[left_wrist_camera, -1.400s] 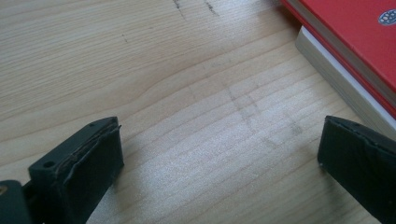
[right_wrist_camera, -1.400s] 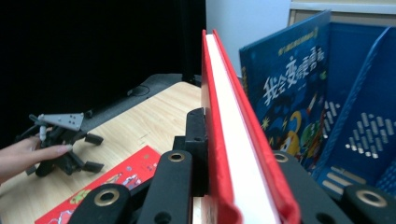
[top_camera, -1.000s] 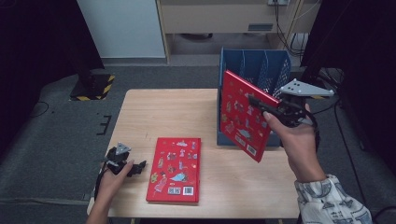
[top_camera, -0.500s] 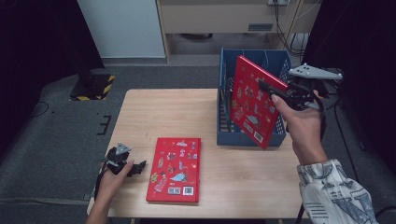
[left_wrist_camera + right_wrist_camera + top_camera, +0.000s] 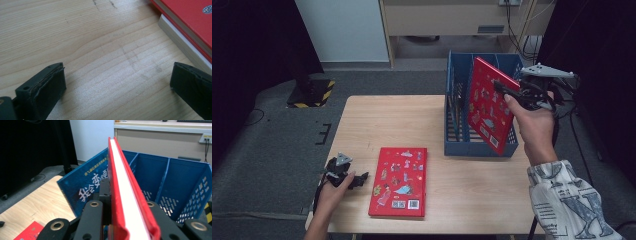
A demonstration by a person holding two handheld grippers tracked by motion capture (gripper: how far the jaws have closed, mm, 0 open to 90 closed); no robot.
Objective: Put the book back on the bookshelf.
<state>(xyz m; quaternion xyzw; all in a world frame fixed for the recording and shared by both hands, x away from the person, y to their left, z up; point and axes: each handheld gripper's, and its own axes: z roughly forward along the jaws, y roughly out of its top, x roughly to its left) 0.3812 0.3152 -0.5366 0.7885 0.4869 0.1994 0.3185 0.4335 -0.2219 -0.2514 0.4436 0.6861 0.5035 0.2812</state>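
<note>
**Book now upright over the blue rack, ready to go in**

Your right claw (image 5: 507,92) grips the held red book (image 5: 488,107) by its edge, jaws pressed on both covers, as the right gripper view shows with the white page block (image 5: 125,192) running up between them. Compared with a second ago, the book has risen from a slanted pose at the front of the blue rack (image 5: 462,145) to a near-vertical one, and it has travelled back so its lower edge now hangs above the rack's right-hand part. That change matters: the book is turned the way the rack's slots run, so the lift and reorientation look done and what remains is the lowering. Judging from the right gripper view, the book's edge lines up close to a blue divider (image 5: 165,182); I cannot tell which slot it sits over, so check that before you drop it.

Your left claw (image 5: 357,179) has not moved. It rests on the bench (image 5: 387,120) well in front and left of the rack, jaws spread wide and empty, just beside the second red book (image 5: 399,180), which lies flat, also front-left of the rack. That book's corner (image 5: 185,27) shows near the jaws in the left gripper view, untouched. It is likely next.
</note>
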